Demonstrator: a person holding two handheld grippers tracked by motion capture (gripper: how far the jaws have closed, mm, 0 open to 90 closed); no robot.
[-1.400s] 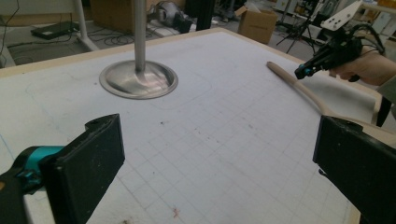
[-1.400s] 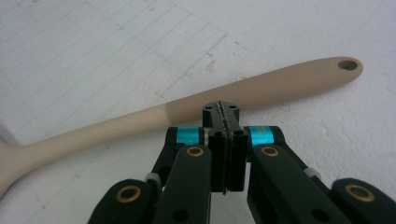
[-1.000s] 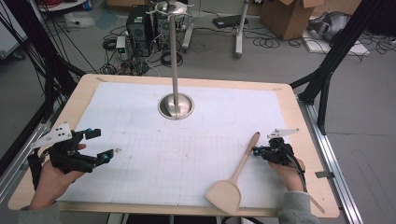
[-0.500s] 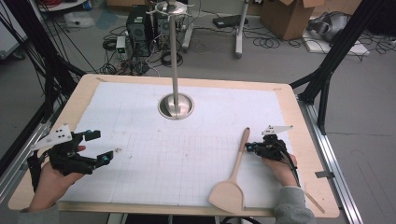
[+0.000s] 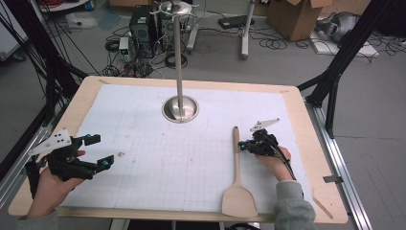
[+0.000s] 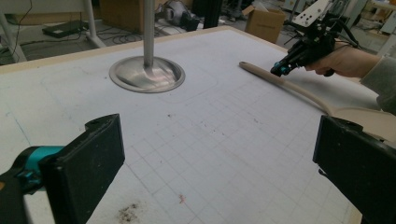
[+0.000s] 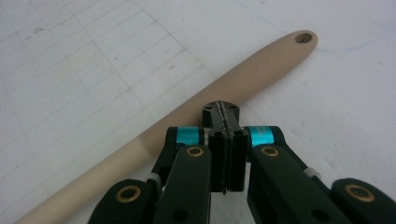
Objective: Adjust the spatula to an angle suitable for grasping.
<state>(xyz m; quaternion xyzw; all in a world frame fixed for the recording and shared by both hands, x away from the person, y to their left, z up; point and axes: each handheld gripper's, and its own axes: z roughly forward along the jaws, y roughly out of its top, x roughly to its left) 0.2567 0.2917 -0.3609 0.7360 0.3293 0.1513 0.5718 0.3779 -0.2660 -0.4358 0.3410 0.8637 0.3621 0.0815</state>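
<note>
While my right gripper point(image 5: 245, 145) sits with its jaws pressed together, nothing between them, its tips are at the handle of the wooden spatula point(image 5: 236, 179), on that handle's right side; can't tell if they touch. Spatula lies flat on the white grid sheet point(image 5: 158, 158), right of centre, blade at the near edge, handle pointing far; a small hole shows at the handle's far end in the right gripper view. My left gripper point(image 5: 98, 151) is near the left edge, jaws spread wide, holding nothing, well apart from the spatula. Sheet covers most of the pale wood table point(image 5: 86, 93); a few dark specks near the left gripper. Steel pole point(image 5: 179, 62) rises from a round dished base point(image 5: 180, 109) at the far middle. Beyond the table: grey floor w/ tangled cables, a black computer box point(image 5: 141, 21), cardboard boxes point(image 5: 294, 17) far right, black frame struts on both sides.
</note>
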